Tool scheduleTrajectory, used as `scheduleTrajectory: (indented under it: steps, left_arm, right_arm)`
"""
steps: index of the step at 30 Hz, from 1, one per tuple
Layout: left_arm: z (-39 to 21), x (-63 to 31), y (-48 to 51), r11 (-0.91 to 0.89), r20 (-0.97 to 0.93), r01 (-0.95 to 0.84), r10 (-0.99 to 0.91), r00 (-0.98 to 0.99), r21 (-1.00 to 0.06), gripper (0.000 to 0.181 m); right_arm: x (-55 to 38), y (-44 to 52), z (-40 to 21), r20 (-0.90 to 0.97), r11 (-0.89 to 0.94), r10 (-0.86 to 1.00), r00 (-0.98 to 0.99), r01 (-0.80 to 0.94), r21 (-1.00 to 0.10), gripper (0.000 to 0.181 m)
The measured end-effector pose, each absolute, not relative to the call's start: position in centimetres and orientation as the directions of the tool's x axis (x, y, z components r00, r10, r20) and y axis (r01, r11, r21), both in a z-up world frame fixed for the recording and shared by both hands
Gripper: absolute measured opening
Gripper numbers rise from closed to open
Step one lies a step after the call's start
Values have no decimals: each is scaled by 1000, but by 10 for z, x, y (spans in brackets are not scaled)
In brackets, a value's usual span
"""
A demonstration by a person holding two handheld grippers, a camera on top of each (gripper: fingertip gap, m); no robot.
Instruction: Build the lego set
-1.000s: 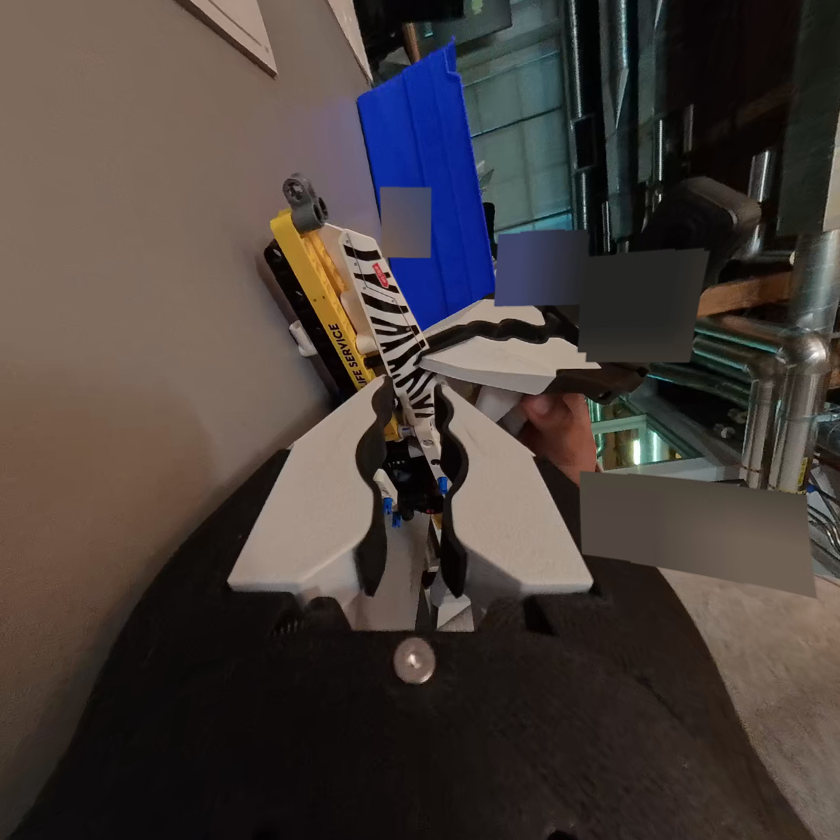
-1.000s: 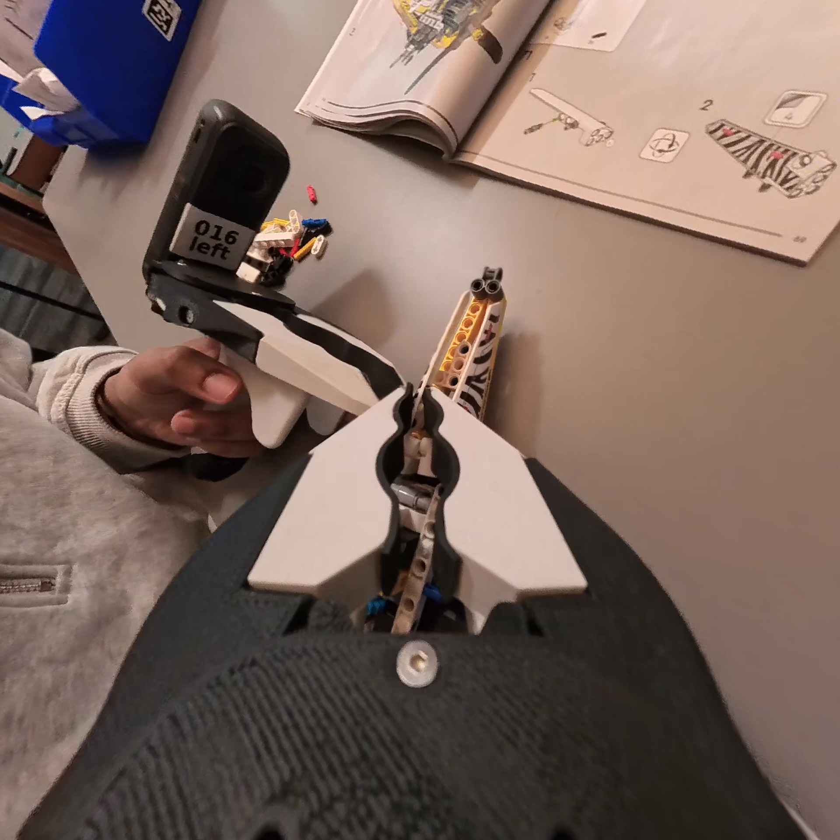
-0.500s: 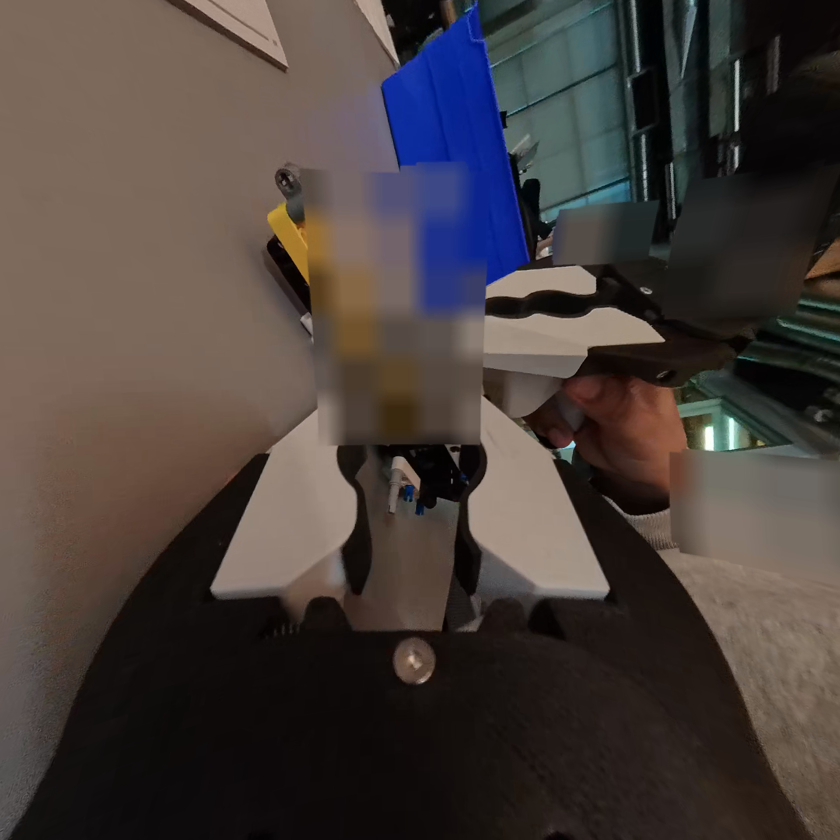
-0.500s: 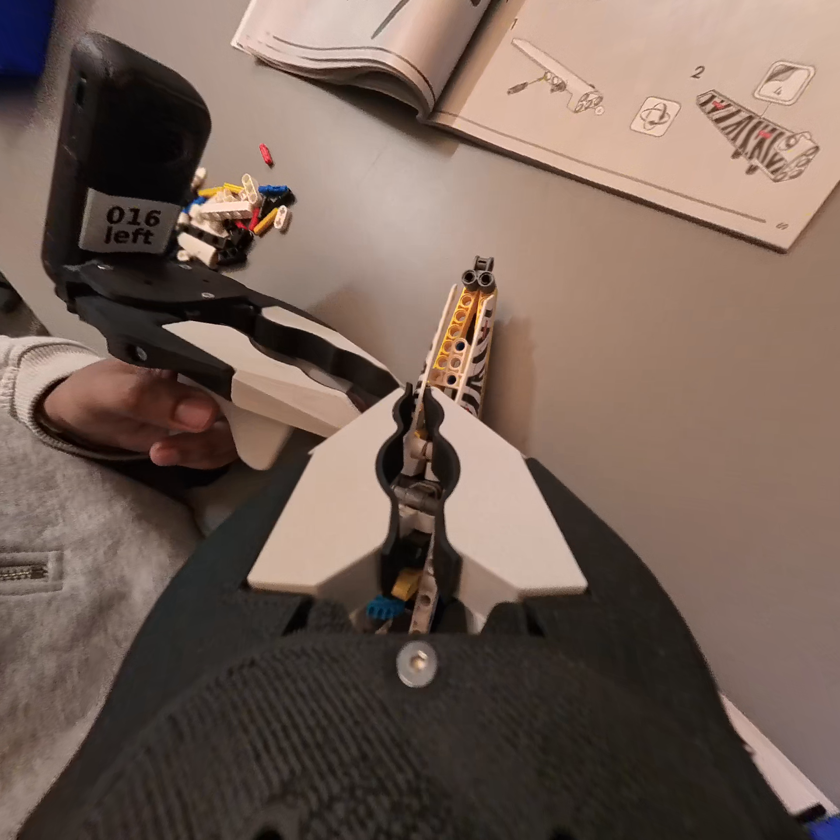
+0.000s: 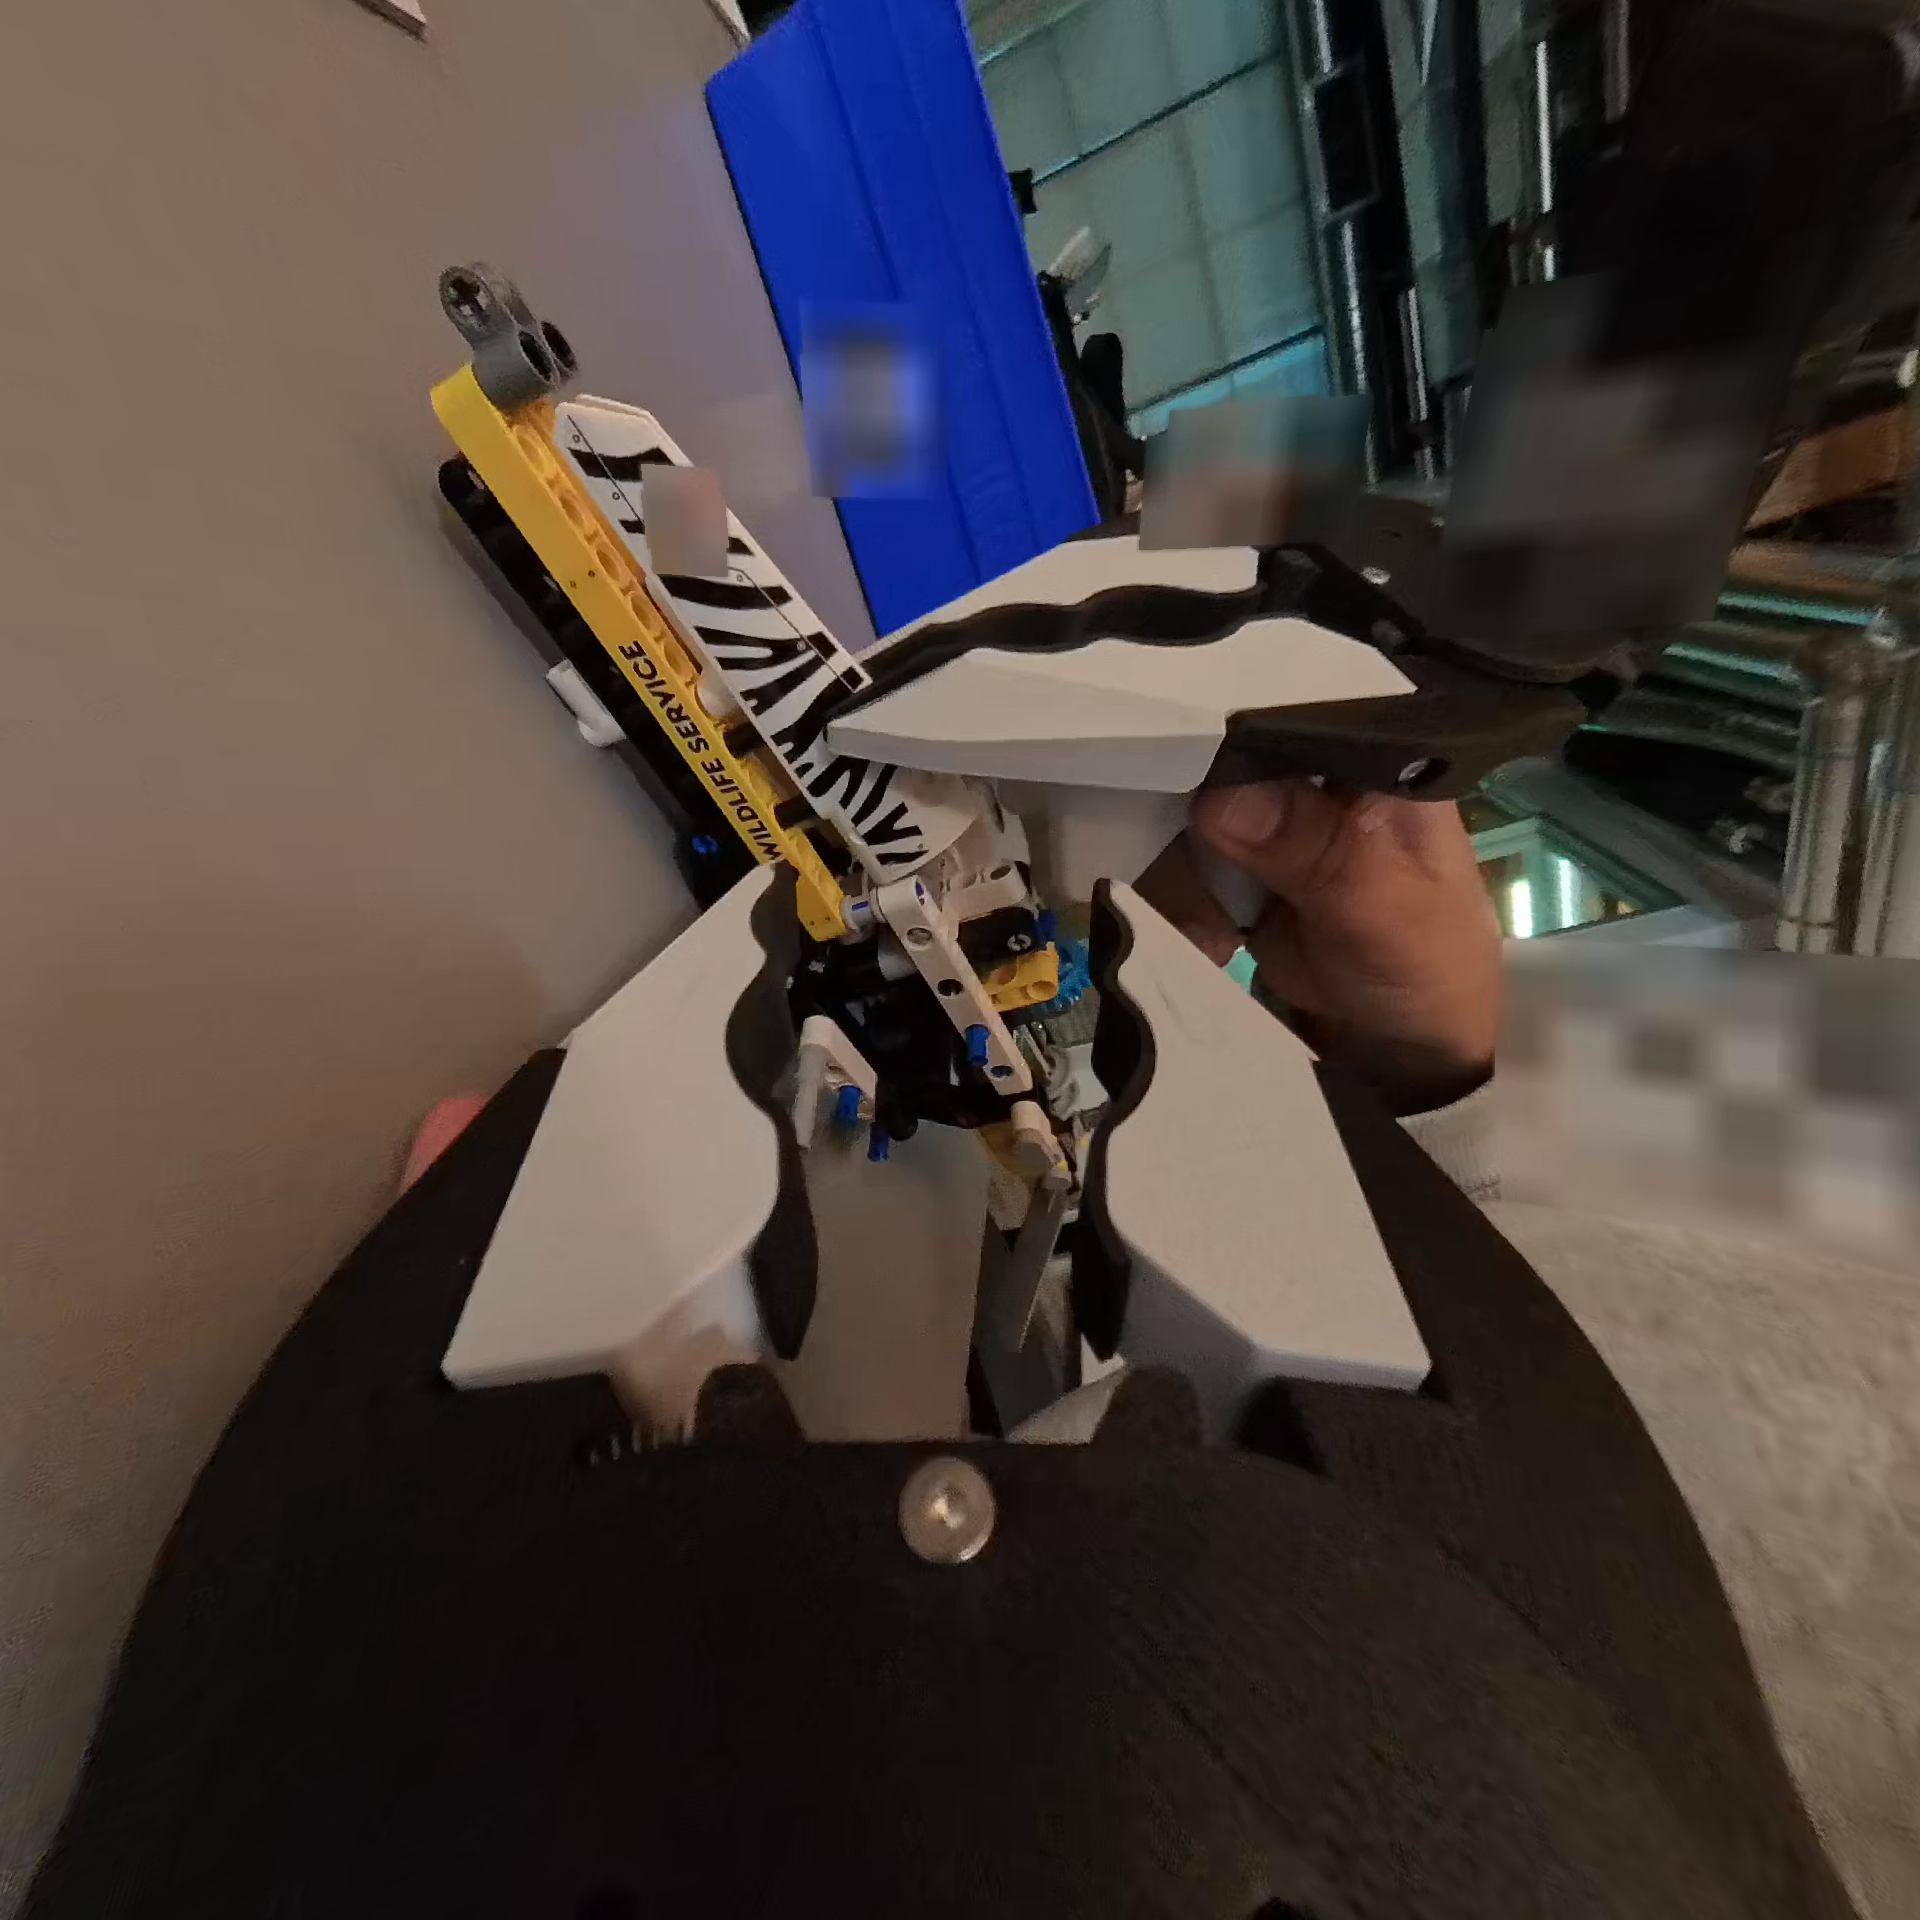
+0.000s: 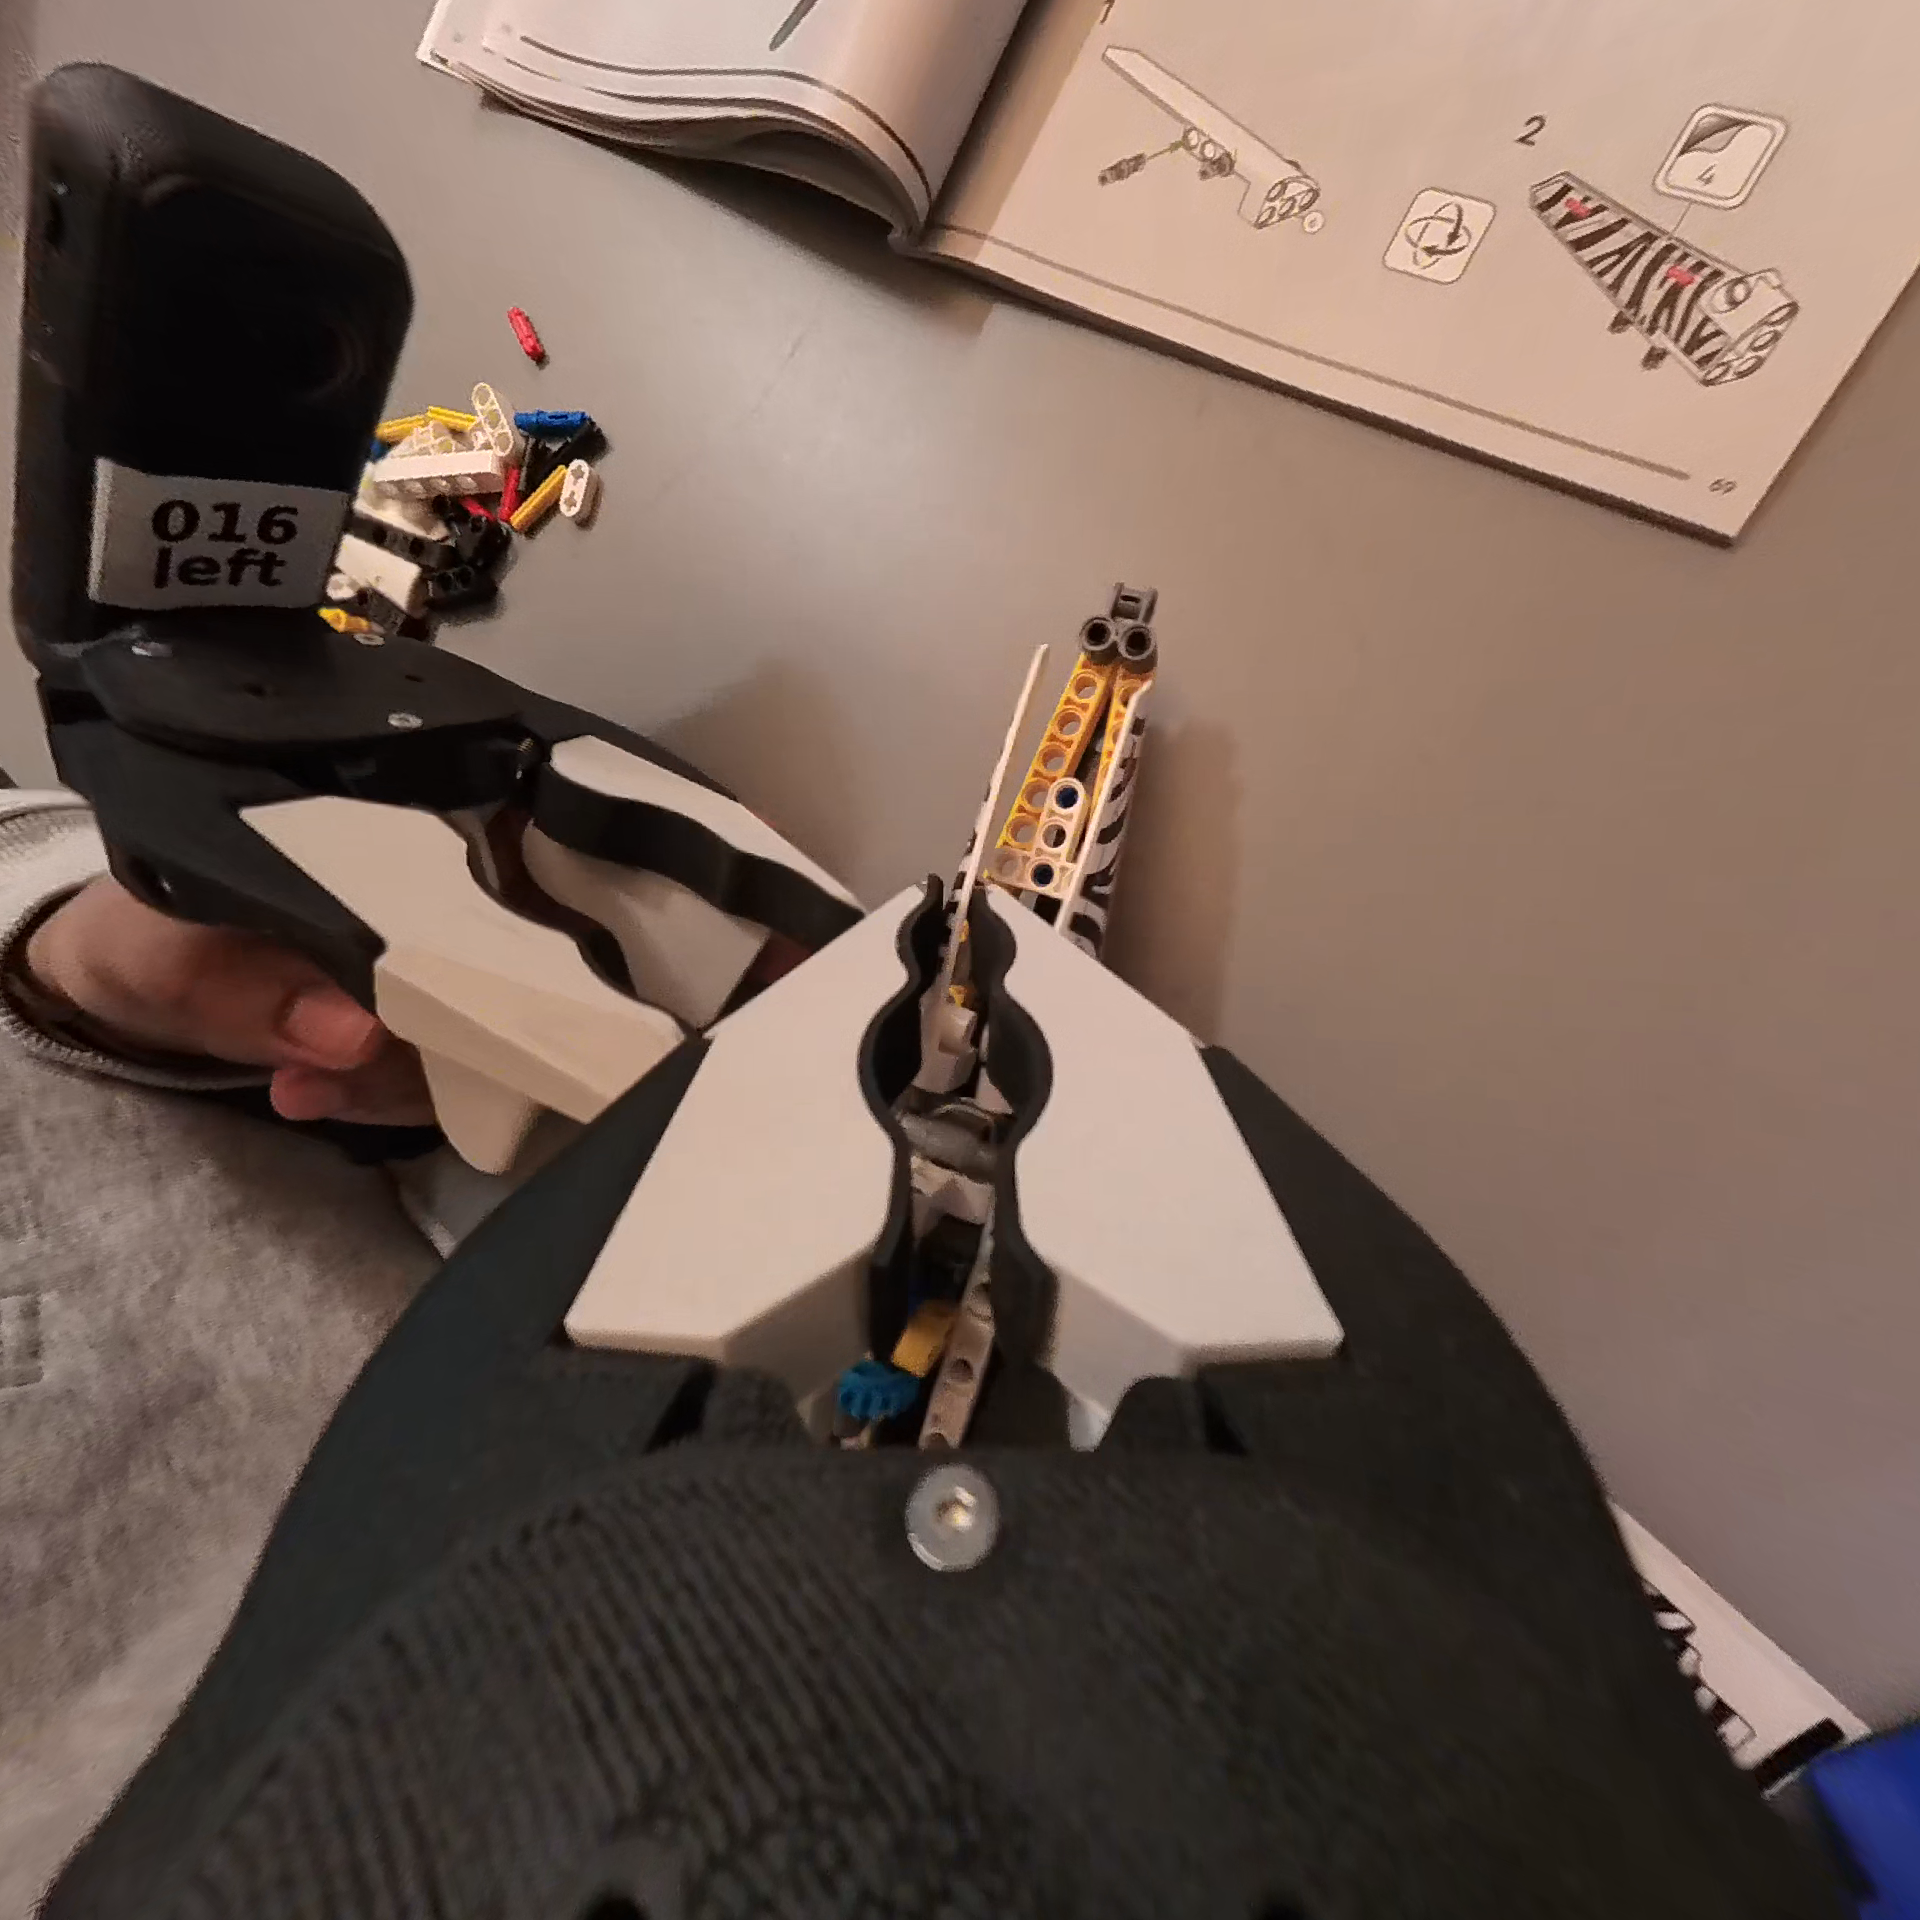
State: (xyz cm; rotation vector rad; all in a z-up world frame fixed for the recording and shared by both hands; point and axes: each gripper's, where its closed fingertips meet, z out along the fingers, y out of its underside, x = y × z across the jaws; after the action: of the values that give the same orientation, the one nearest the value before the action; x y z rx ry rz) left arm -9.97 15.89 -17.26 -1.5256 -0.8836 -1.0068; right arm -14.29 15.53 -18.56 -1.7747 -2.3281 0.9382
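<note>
Your right gripper (image 6: 954, 914) jaws squeeze the yellow, zebra-striped lego model (image 6: 1070, 790); your left gripper (image 5: 935, 914) jaws gape wide around it beside the open instruction booklet (image 6: 1299, 260).

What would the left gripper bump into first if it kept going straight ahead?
Most likely the lego model. The left gripper is open, and the model's lower end already sits between its fingers, held by the right gripper. Going on, it would slide along the model toward the grey table; depth is unclear.
</note>
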Motion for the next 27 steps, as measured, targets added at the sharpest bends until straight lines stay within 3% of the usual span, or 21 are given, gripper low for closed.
scheduleTrajectory:
  steps: [19, 27]
  left_arm:
    - [-167, -73, 162, -275, 952, 912, -67, 297, -304, 53]
    - [-163, -69, 159, -281, 937, 894, -96, 335, -349, 53]
  right_arm:
    - [-133, 149, -186, -340, 126, 890, -303, 881, -456, 0]
    - [-131, 148, -171, -321, 127, 890, -324, 852, -508, 0]
